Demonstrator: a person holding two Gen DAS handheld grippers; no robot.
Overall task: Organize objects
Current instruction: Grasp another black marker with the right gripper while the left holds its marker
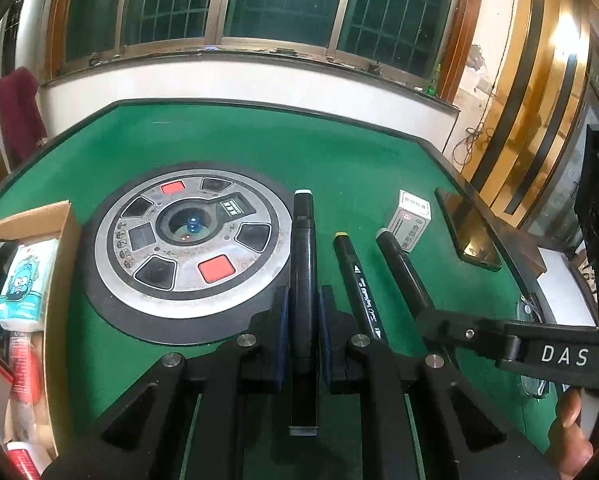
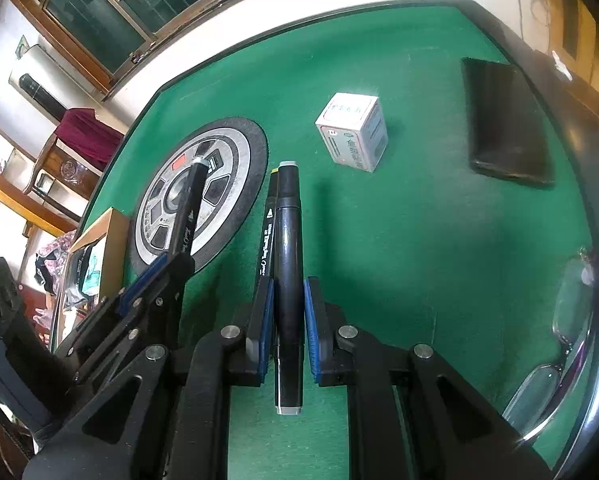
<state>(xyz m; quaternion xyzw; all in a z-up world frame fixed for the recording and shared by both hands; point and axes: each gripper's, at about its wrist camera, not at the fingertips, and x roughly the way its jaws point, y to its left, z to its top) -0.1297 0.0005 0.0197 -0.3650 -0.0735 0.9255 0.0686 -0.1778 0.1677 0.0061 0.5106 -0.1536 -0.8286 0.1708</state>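
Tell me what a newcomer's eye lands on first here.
Each gripper clamps a black marker: the left gripper and the right gripper. A third marker lies between them on the green table. Beyond sits a round silver dial with red buttons.

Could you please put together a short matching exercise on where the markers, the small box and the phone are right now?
Things:
1. grey-capped marker
2. yellow-tipped marker
3. small white box
4. black phone

Places:
A. lying flat near the table's right edge
B. clamped in the left hand-held gripper
C. lying loose on the felt between the two held markers
D. standing on the felt beyond the markers

Pairs: 1-B, 2-C, 3-D, 4-A
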